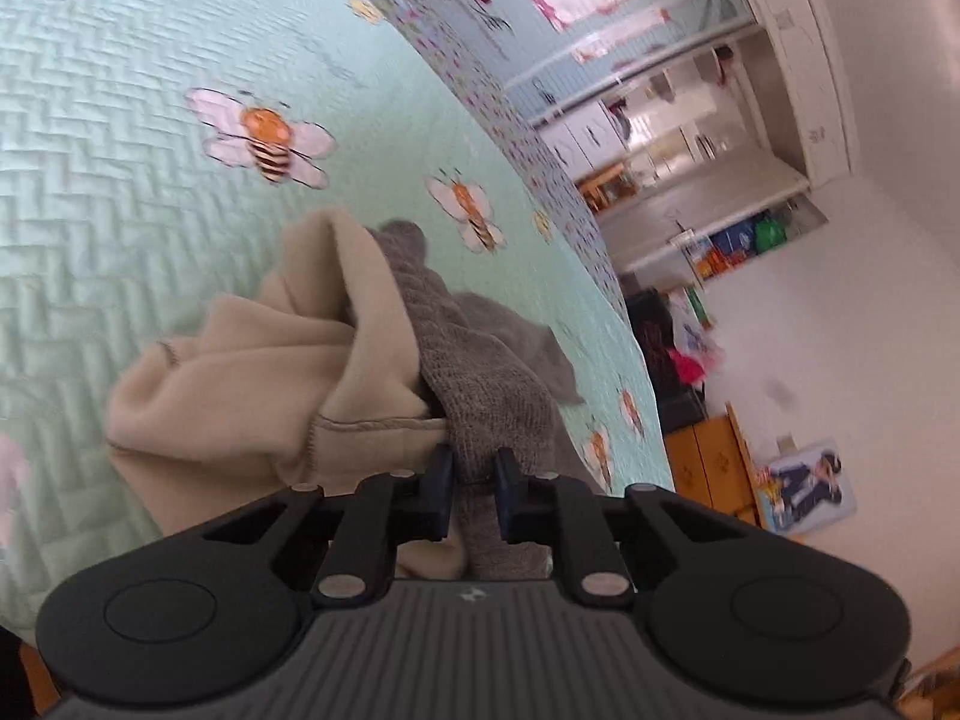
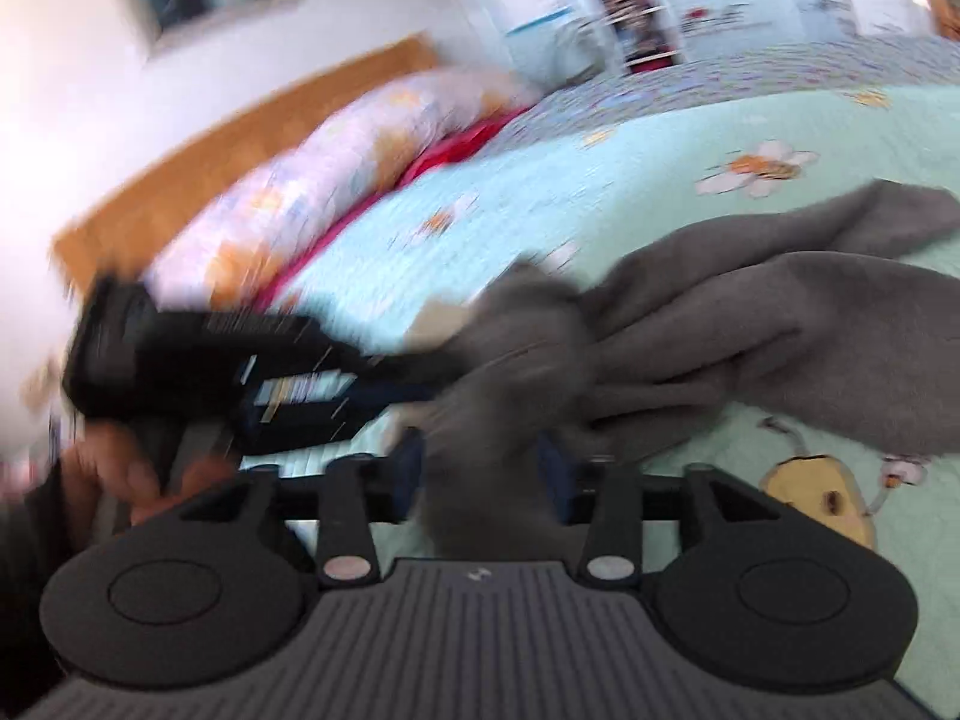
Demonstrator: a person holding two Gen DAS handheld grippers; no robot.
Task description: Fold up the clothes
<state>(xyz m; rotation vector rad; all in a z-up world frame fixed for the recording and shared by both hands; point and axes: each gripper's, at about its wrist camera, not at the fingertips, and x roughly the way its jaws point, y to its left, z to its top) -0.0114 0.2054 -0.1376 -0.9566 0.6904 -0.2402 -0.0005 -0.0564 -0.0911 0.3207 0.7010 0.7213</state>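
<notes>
A grey fleece garment [image 1: 480, 360] with a beige inside [image 1: 270, 372] hangs bunched over the mint bee-print bedspread [image 1: 150, 150]. My left gripper [image 1: 474, 474] is shut on a grey fold of it. In the right wrist view, which is motion-blurred, the grey garment [image 2: 750, 336] stretches to the right over the bed, and my right gripper [image 2: 480, 468] is shut on a thick bunch of it. The left gripper [image 2: 198, 360] shows there at the left, held by a hand, close to the same bunch.
The bedspread [image 2: 600, 192] covers a bed with a patterned pillow [image 2: 336, 168] and a wooden headboard [image 2: 210, 156]. Beyond the bed edge stand white wardrobes [image 1: 630, 90], shelves and an orange cabinet [image 1: 708, 468].
</notes>
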